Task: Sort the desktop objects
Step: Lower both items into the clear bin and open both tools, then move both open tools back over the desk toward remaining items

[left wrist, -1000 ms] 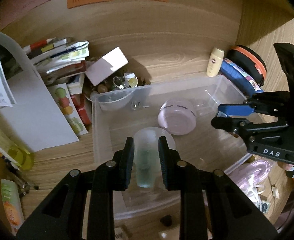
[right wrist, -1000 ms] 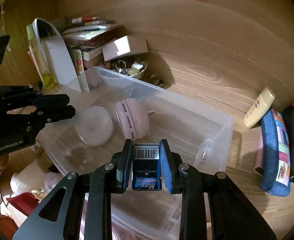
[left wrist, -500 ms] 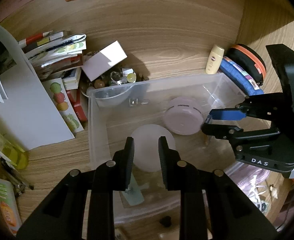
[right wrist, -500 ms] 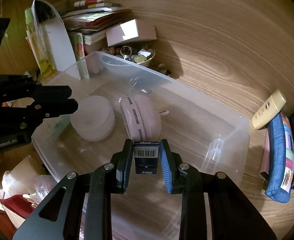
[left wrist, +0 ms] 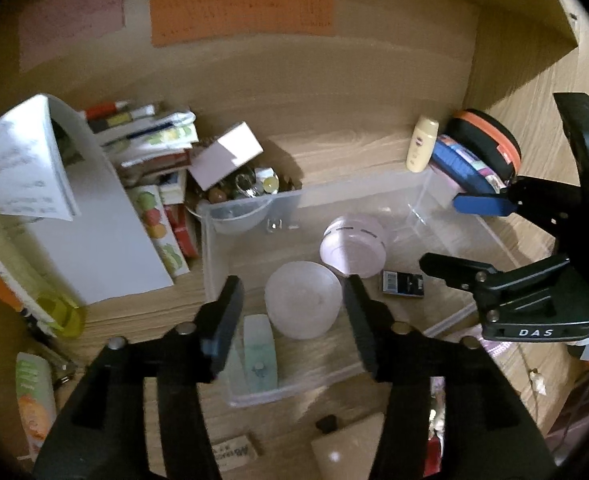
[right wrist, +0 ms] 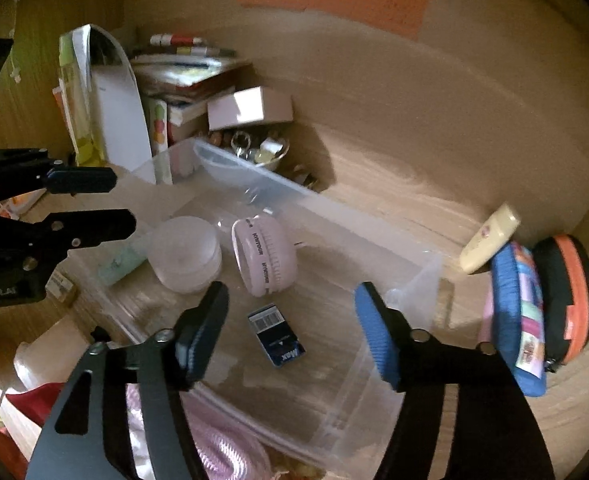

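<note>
Now flat: dark-blue barcoded box

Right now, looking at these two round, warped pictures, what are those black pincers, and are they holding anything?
Each picture comes from a wide-angle camera on a hand-held two-finger gripper, looking along its fingers. A person carries one in each hand; no robot arm is involved. The left gripper and right gripper both hover over a clear plastic bin on a wooden desk. Both are opening, with nothing between the fingers. In the bin lie a frosted round jar, a pink round case, a pale green tube and a small dark blue pack. Books are stacked behind.
</note>
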Demonstrator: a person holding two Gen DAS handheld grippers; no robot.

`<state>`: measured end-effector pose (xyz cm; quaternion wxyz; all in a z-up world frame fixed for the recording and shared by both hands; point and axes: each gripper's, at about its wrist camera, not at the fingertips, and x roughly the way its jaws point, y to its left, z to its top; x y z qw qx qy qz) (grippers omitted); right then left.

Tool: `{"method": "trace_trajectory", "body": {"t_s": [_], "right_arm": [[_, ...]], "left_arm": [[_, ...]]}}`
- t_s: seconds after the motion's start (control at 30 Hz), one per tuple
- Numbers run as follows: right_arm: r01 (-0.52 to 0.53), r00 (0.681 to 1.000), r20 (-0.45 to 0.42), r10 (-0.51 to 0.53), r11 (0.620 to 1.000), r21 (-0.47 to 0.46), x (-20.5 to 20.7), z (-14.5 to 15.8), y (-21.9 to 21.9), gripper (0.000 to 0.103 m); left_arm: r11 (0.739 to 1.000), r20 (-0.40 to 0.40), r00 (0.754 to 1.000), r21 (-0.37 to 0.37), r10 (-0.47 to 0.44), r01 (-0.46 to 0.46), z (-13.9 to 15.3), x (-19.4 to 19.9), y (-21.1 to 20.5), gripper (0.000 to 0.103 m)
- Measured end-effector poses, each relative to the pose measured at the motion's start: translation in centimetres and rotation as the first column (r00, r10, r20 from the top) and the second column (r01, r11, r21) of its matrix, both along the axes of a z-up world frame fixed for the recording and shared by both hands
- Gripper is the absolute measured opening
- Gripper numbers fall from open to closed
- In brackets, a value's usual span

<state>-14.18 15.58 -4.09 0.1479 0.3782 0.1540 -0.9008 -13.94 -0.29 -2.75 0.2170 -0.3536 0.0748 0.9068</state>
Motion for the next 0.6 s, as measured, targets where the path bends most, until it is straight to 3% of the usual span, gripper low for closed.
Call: {"method": "trace_trajectory", "body": {"t_s": [0.13, 0.37, 0.6], "right_arm": [[0.025, 0.999, -0.044, -0.025, 1.000, -0.014, 1.3, 1.3, 0.4, 0.080], [0.042, 0.993, -0.105, -0.051, 0.996, -0.084, 4.6, 3.9, 1.7, 0.086], [0.076, 0.974, -0.203, -0.103, 0.988, -0.135, 9.2, 5.8, 3.9, 0.096]], "left_arm": [[1.000, -0.040, 0.999, 0.007, 0.020, -0.019, 1.3, 1.4, -1.0, 0.069], [0.997, -0.080, 0.994, 0.042, 0.068, -0.065, 3.2, 3.4, -4.2, 0.089], [0.991, -0.079, 0.988, 0.030, 0.135, -0.133, 3.0, 4.8, -7.2, 0.092]]}}
